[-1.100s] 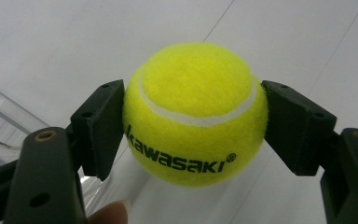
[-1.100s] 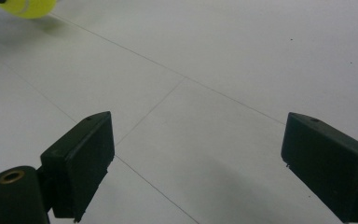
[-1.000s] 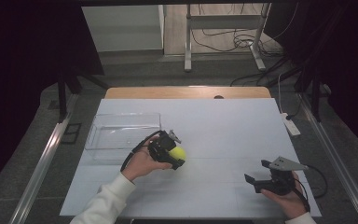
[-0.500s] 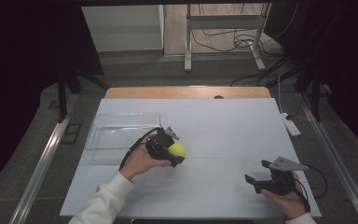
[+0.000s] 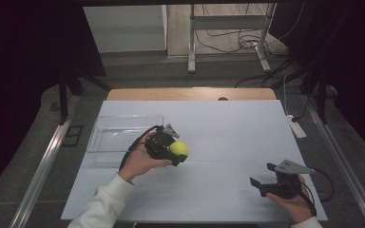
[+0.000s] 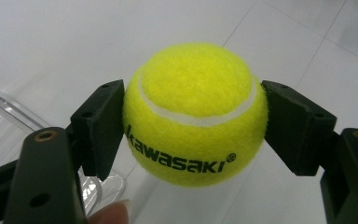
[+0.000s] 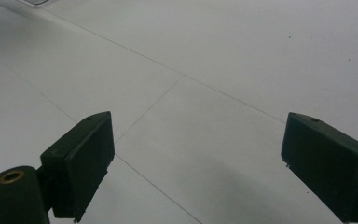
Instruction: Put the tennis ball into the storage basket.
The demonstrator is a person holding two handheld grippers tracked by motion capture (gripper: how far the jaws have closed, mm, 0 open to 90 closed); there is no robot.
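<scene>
A yellow tennis ball (image 5: 179, 148) (image 6: 196, 114) printed "kawasaki" is clamped between the two black jaws of my left gripper (image 5: 173, 153) (image 6: 193, 121), held a little above the white table (image 5: 228, 123) left of centre. Just left of it lies a clear plastic tray (image 5: 119, 135), whose corner (image 6: 9, 116) shows behind the left jaw. My right gripper (image 5: 261, 183) (image 7: 198, 163) rests low near the table's front right, jaws wide open, with bare table surface between them.
A white power strip (image 5: 296, 127) lies at the table's right edge. Metal rails run along both sides of the table (image 5: 43, 166). Cables and a metal stand's legs (image 5: 228, 42) are on the floor beyond the far edge.
My left gripper with the ball has shifted slightly up and left, toward the tray. The right gripper has stayed put.
</scene>
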